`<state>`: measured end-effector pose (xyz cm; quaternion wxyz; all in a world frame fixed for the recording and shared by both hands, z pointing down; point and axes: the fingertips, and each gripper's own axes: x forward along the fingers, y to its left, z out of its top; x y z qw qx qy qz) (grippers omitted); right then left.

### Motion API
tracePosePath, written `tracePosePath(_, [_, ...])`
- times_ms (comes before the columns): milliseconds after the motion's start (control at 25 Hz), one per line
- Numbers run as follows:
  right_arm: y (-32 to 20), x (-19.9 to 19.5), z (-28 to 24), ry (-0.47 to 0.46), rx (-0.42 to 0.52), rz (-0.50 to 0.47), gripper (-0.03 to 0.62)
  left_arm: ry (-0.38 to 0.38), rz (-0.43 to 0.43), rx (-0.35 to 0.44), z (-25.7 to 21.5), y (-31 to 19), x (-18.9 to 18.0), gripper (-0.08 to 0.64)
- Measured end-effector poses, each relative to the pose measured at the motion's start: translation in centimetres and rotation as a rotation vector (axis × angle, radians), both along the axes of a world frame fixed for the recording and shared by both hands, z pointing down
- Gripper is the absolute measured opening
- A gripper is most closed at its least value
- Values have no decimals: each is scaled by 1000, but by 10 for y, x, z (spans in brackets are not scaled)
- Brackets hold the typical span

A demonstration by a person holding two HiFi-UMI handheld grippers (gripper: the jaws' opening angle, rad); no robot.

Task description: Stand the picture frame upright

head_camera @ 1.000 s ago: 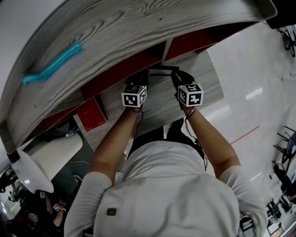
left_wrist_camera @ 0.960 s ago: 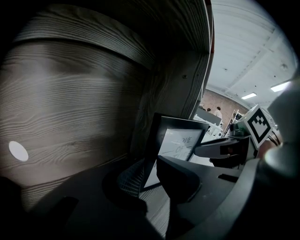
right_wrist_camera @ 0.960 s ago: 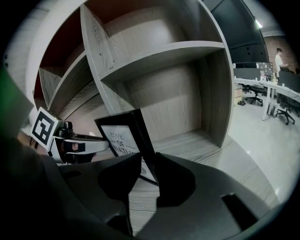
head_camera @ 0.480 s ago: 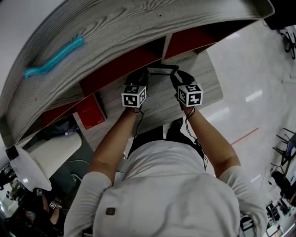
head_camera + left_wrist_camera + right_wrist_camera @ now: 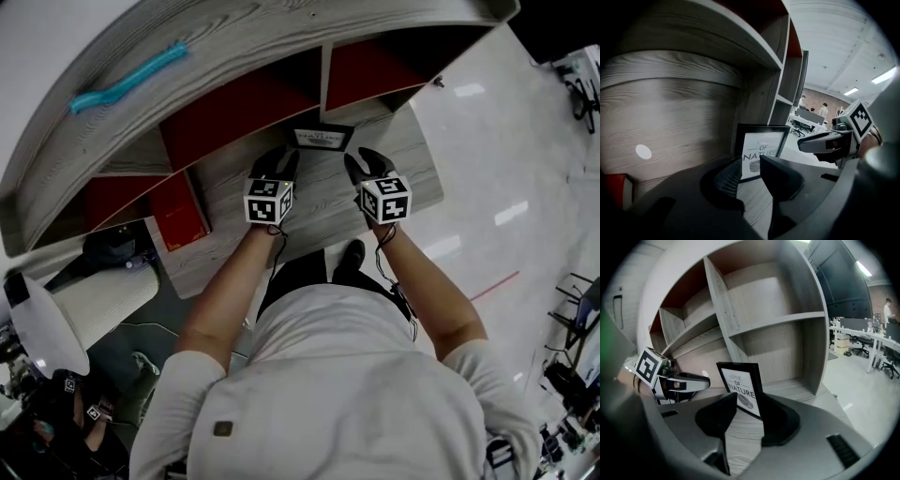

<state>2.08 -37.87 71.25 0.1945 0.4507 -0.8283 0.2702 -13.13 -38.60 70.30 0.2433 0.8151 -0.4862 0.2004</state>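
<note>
A small black picture frame (image 5: 321, 138) with a white print inside stands up on its bottom edge on the grey wood counter (image 5: 309, 220). Its printed face looks toward the person. Right behind the frame is a big grey wood shelf (image 5: 234, 56) with red back walls. The upright board that splits the shelf in two is straight behind the frame. The left gripper (image 5: 279, 159) is just in front of the frame, on its left side. The right gripper (image 5: 364, 161) is just in front of the frame, on its right side. Both point at the frame and a bit downward. The left gripper's jaws have just been opening and now stand apart. Nothing is held in them, and the frame shows a little way past their tips, not touching them. The right gripper's jaws have just been opening too and are let go in the same way, with the frame beyond the gap and free of both pads. A flat red box (image 5: 178, 211) sits on the counter well to the left of the frame. A curly light-blue cord (image 5: 127, 84) lies on top of the shelf, far to the left of the frame and behind it. A shiny pale floor (image 5: 487, 169) shows to the right of the frame, past the edge of the counter.
</note>
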Motion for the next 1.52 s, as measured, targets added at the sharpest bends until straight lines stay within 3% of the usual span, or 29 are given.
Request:
tracePosePath(560, [72,13,-72,-5,144,-132,160,-40,-20,108,-57,84,17,137])
tracePosePath(840, [109,20,-112,-18,224,-197,156,-21,-43,175,-93,122,30,137])
tracePosePath(1280, [142,44,-164,-54,334,-218,133,7,-75,265,-142,159,47,133])
tracePosePath(1520, [146,58,-180,-33,391,-211,79,27,-100,291,-155,168,48,71])
